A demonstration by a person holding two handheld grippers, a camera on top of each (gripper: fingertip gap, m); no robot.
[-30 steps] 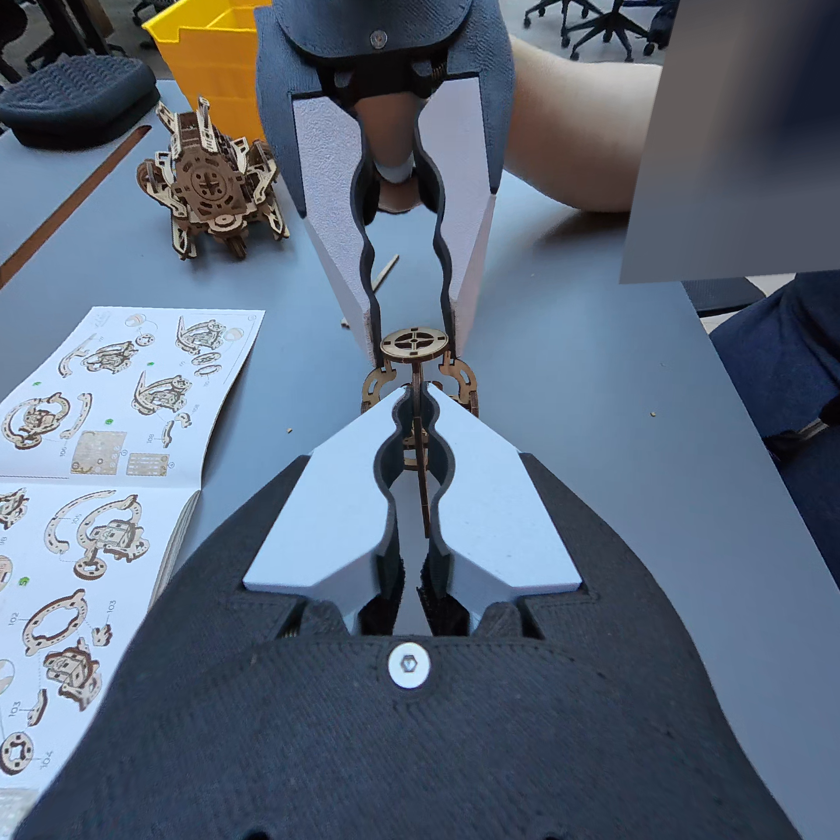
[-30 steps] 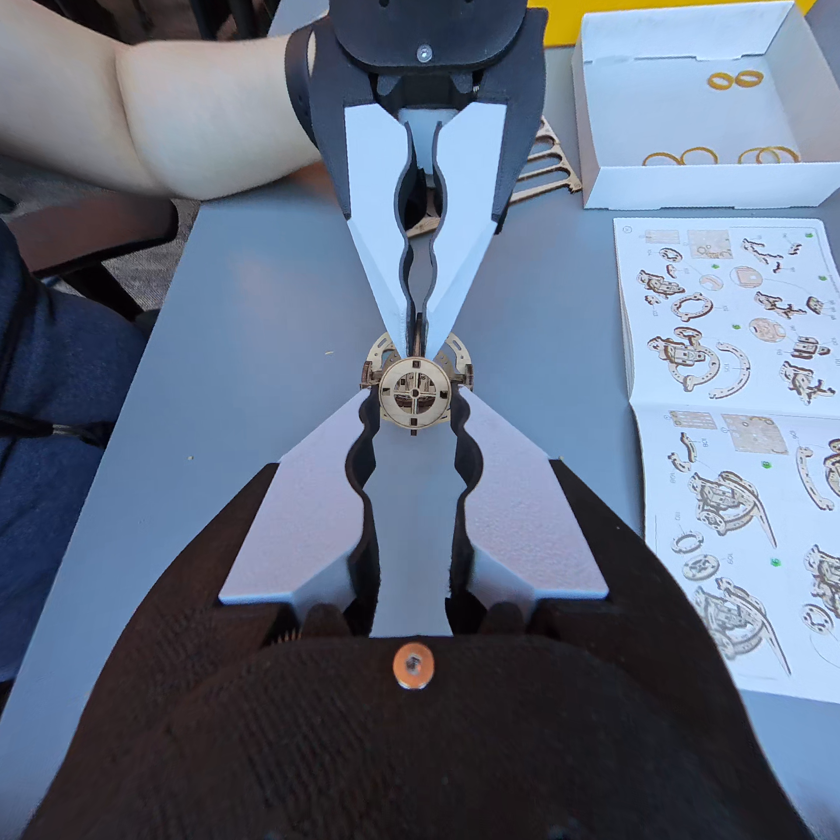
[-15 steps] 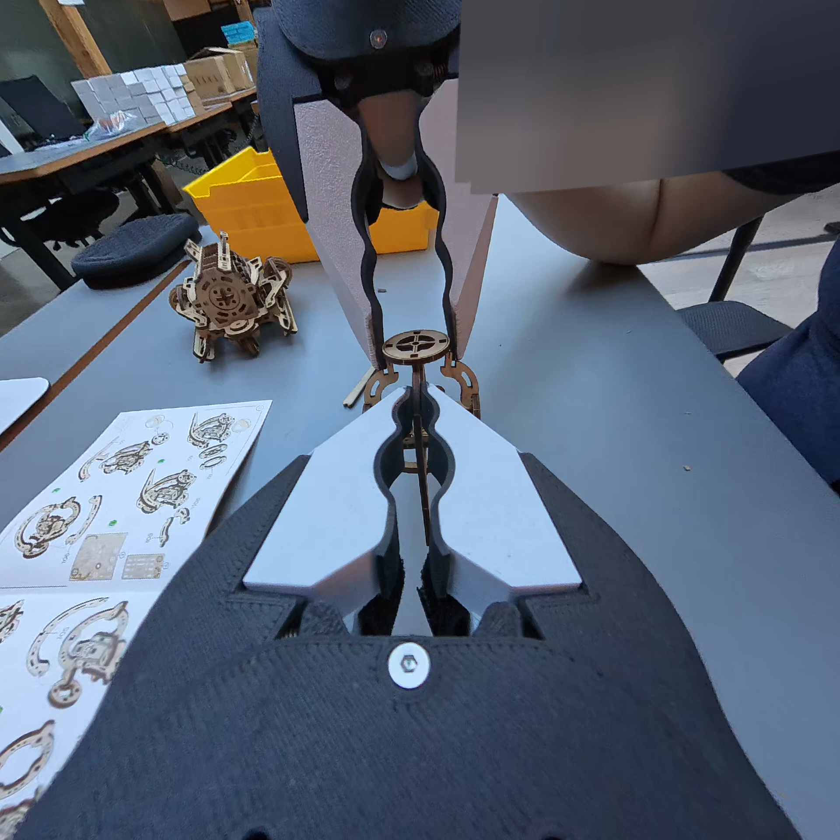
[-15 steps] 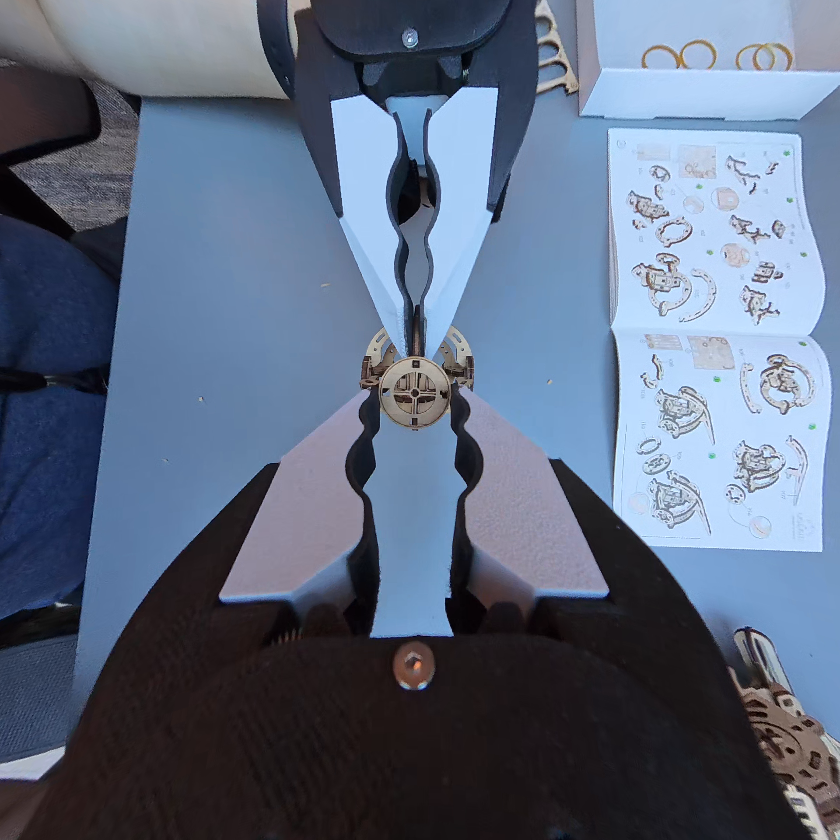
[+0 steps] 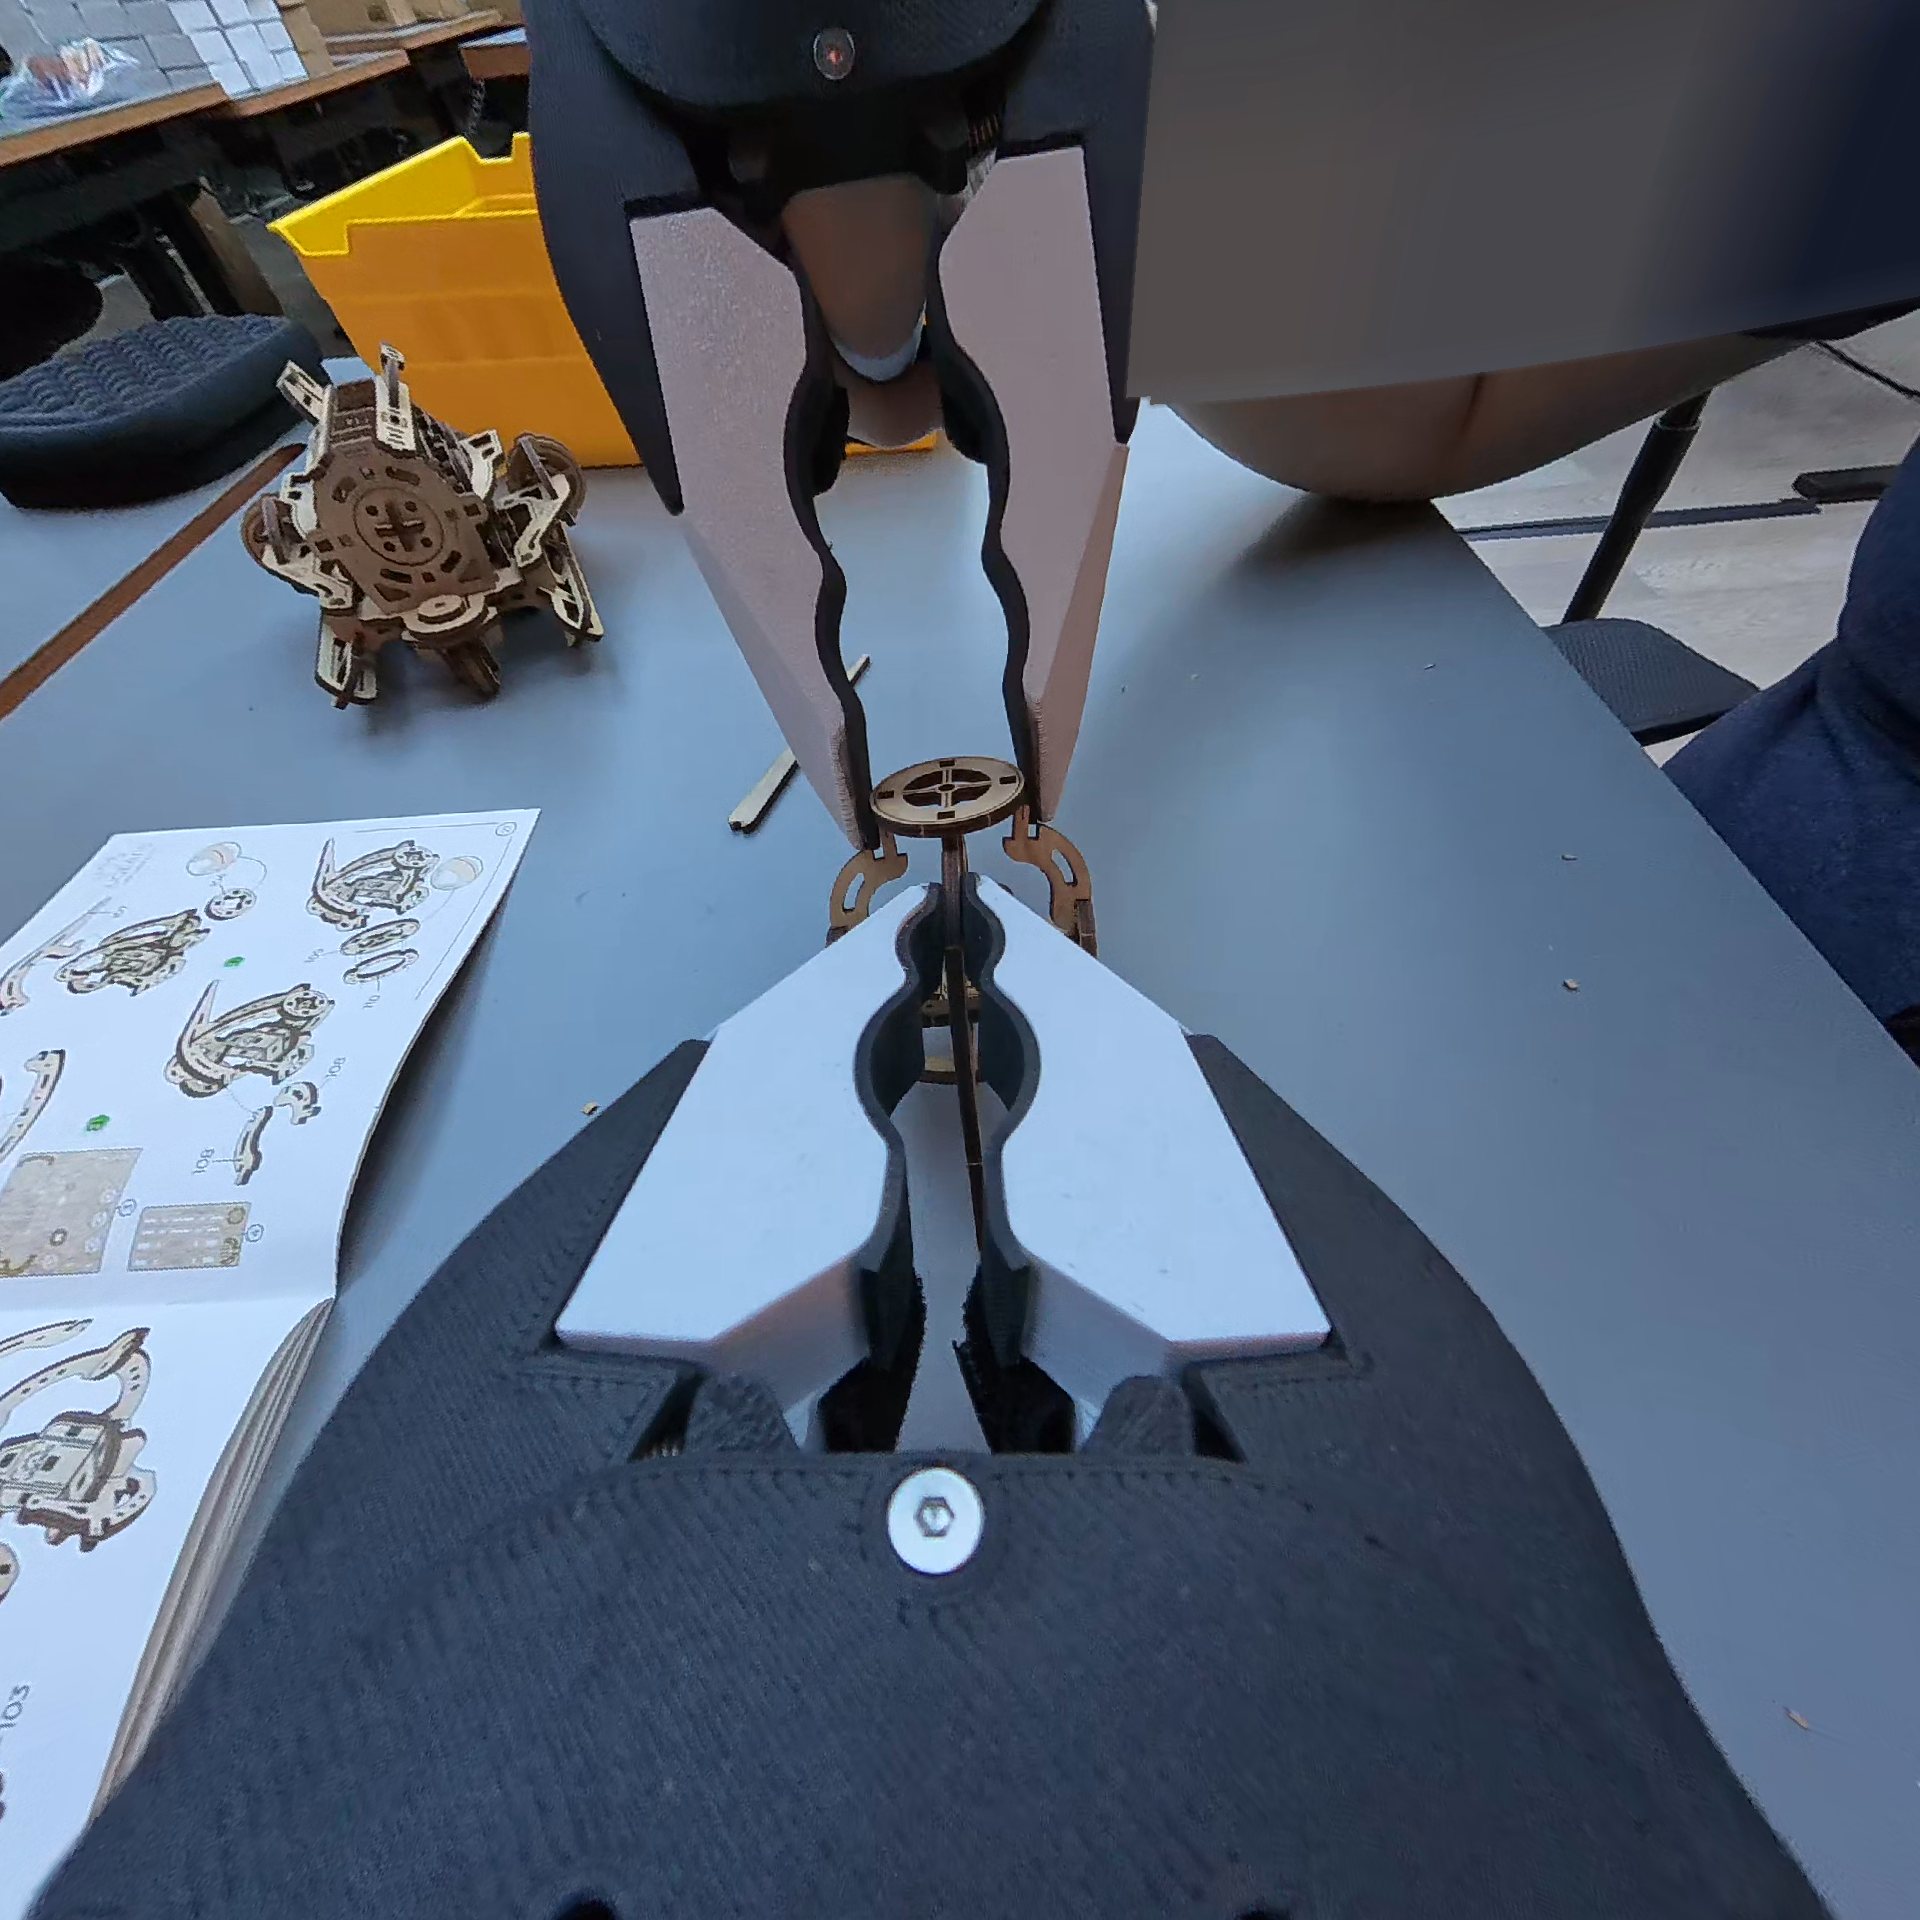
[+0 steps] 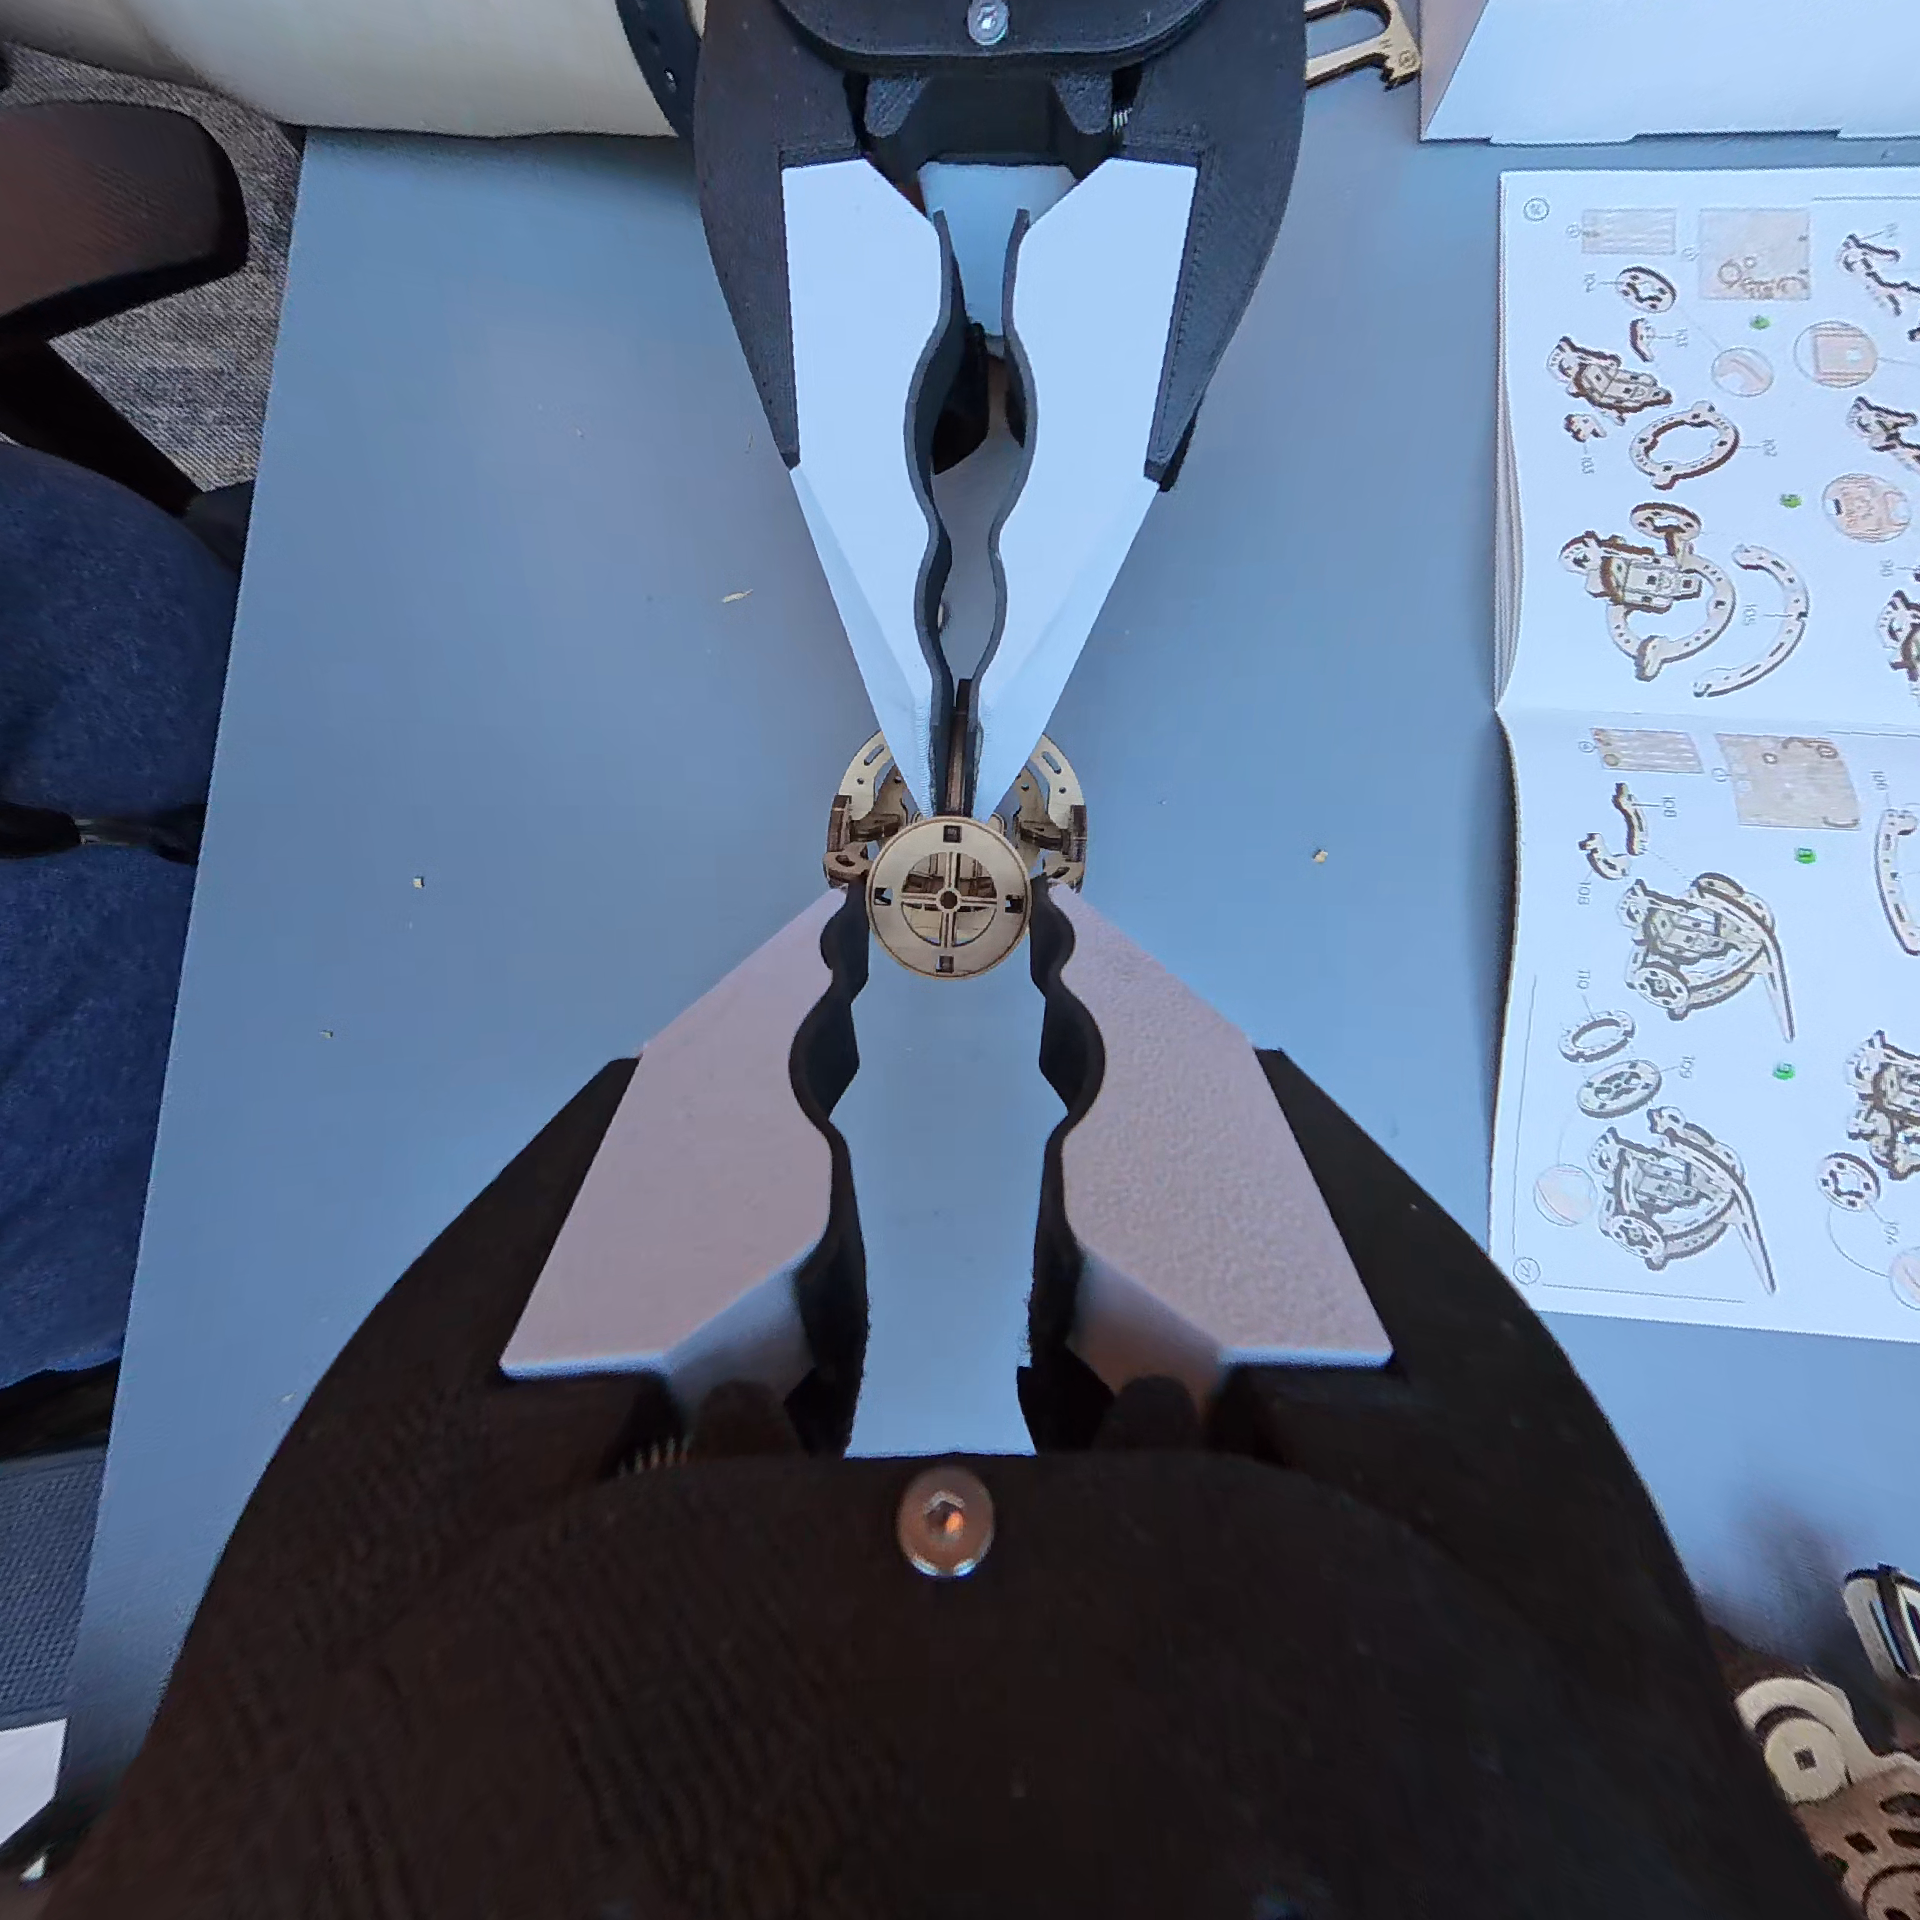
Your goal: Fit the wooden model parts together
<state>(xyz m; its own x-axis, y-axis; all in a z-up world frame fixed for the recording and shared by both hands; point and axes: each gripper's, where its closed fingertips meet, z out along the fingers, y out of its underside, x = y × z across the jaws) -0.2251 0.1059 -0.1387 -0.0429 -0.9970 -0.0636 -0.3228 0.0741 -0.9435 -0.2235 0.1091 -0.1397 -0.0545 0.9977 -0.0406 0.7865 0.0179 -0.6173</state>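
Note:
A small wooden sub-assembly with curved arms is held between both grippers above the grey table. My left gripper is shut on its thin flat plate, seen edge-on. My right gripper is shut on the round wooden disc at the sub-assembly's end, one fingertip on each side of its rim. In the left wrist view the right gripper comes in from above and holds the disc. In the right wrist view the left gripper comes from the top, and the curved arms show on both sides.
A larger assembled wooden model stands at the back left, before a yellow bin. An open instruction booklet lies on the left and also shows in the right wrist view. A loose wooden stick lies nearby. A person's arm rests on the table. The tips of both grippers are at nearly the same place. Both grippers' tips are roughly 25 cm from the larger assembled wooden model.
Both grippers have tilted together with the sub-assembly still held. The left view now looks more level, and the right view looks straighter down and closer. Neither grip has changed.

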